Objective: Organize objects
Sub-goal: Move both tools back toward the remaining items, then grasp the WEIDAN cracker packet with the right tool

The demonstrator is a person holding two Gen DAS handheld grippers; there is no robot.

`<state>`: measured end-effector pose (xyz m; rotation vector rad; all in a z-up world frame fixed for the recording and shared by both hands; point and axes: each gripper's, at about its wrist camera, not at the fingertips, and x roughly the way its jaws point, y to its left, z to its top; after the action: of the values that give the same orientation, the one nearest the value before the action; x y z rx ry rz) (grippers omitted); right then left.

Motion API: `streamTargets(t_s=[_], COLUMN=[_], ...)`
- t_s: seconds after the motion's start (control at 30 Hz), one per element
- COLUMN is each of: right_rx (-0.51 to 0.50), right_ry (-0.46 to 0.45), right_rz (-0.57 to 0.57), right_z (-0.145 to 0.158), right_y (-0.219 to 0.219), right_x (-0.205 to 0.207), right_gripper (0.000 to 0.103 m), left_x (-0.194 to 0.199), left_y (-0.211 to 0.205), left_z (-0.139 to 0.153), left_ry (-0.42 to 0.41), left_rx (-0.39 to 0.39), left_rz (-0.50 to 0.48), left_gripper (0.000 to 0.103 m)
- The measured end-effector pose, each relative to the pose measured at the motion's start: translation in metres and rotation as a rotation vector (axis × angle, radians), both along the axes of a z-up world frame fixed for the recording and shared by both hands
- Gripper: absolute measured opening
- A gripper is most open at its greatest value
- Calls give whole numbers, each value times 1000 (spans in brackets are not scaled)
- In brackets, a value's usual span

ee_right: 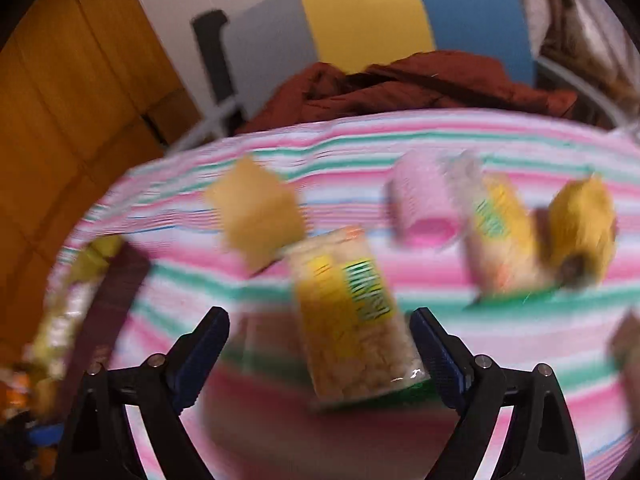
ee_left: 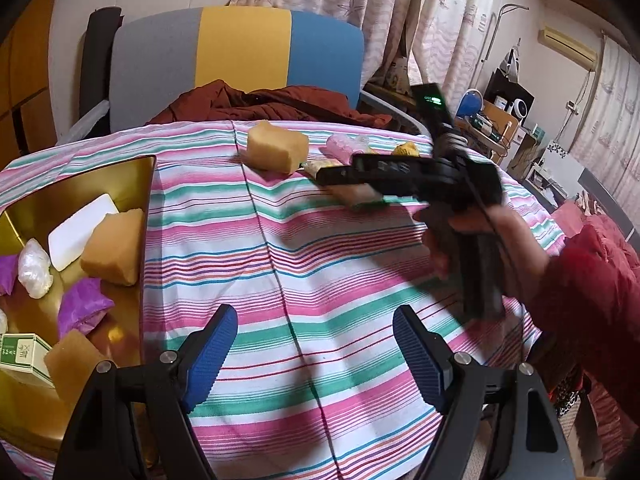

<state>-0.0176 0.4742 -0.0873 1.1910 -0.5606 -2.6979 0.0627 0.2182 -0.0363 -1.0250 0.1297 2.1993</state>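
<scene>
We find the left claw with its blue pads apart and nothing between them, low in the left wrist view over the striped cloth that covers the surface. At the left edge of that view sits a gold tray holding a white bar, tan sponges, purple wrapped pieces, a pearly wrapped piece and a green-and-white box. Another tan sponge lies on the cloth at upper centre.

The right claw also stands apart. In the right wrist view, which is heavily blurred, a clear snack packet with a yellow and green label lies between its pads, closer to the right one; we cannot tell whether either pad touches it. A second such packet lies at right, with a pink roll to its left and a yellow lump just beside it on the right.

A chair stands beyond the surface.
</scene>
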Motion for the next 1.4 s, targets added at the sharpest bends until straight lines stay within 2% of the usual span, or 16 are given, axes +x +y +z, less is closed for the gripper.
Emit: streamTargets(t_s=[0.1, 0.17, 0.27, 0.37, 0.5, 0.7, 0.87, 0.9, 0.97, 1.03, 1.23, 1.4], right_rx=[-36, -47, 45, 163, 200, 310, 312, 309, 326, 336, 279, 223], right_ry=[36, 68, 72, -5, -80, -93, -129, -119, -120, -116, -90, -65], right_rz=[-7, -98, -254, -349, -375, -383, -340, -343, -349, -345, -374, -415], right_z=[1, 5, 11, 7, -4, 1, -7, -7, -7, -7, -6, -6], right_y=[-1, 16, 44, 66, 79, 81, 90, 91, 90, 86, 83, 80], right_x=[22, 30, 27, 10, -11, -39, -53, -52, -49, -42, -7, 26], right_gripper=[93, 93, 90, 81, 79, 79, 77, 75, 60, 52, 50, 50], left_x=[1, 1, 0, 0, 0, -3, -11, -14, -20, -25, -44, -64], left_y=[2, 3, 5, 5, 6, 9, 20, 22, 29, 38, 64, 92], left_z=[-2, -3, -4, -4, -4, -2, 2, 3, 5, 5, 5, 1], left_ry=[-4, -9, -13, -12, -14, -16, -8, -11, -16, -15, -23, -16], left_rx=[-2, -1, -6, -12, -21, -32, -32, -25, -15, -14, -6, -31], left_rz=[-3, -3, 0, 4, 12, 21, 21, 22, 21, 19, 41, 68], left_gripper=[81, 81, 81, 81, 81, 81, 81, 81, 81, 81, 81, 81])
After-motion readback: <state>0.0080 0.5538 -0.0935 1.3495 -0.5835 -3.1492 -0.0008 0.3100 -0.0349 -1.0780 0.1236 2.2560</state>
